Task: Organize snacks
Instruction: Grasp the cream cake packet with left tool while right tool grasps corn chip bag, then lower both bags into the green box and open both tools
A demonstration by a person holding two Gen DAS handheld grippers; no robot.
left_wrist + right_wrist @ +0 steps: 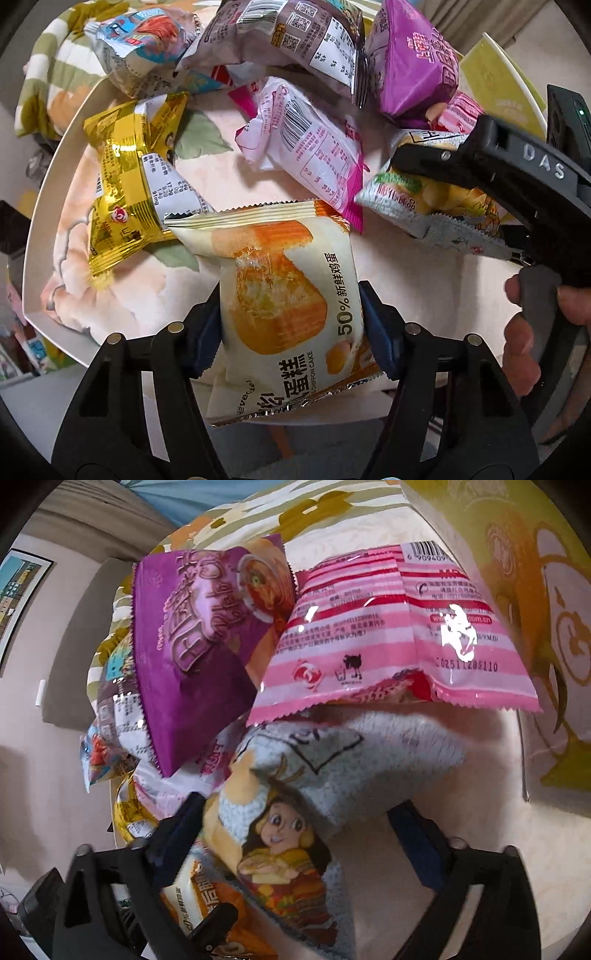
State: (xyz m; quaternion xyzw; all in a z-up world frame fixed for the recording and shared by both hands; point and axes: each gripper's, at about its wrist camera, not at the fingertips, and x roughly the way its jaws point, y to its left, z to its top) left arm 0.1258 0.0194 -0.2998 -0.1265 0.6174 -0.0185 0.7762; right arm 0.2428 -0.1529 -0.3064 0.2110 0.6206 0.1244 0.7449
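Both grippers were down among the snack packets in the white tray [44,206].

The left gripper [291,328] had its jaws partly closed, blue pads pressing either side of the chiffon cake packet [284,295], which stuck out beyond the fingertips. The right gripper [295,812] stood about half open around the grey cartoon packet [332,771]; whether its pads gripped could not be told. Beyond its jaws lay the purple packet [192,646] and the pink striped packet [399,627].
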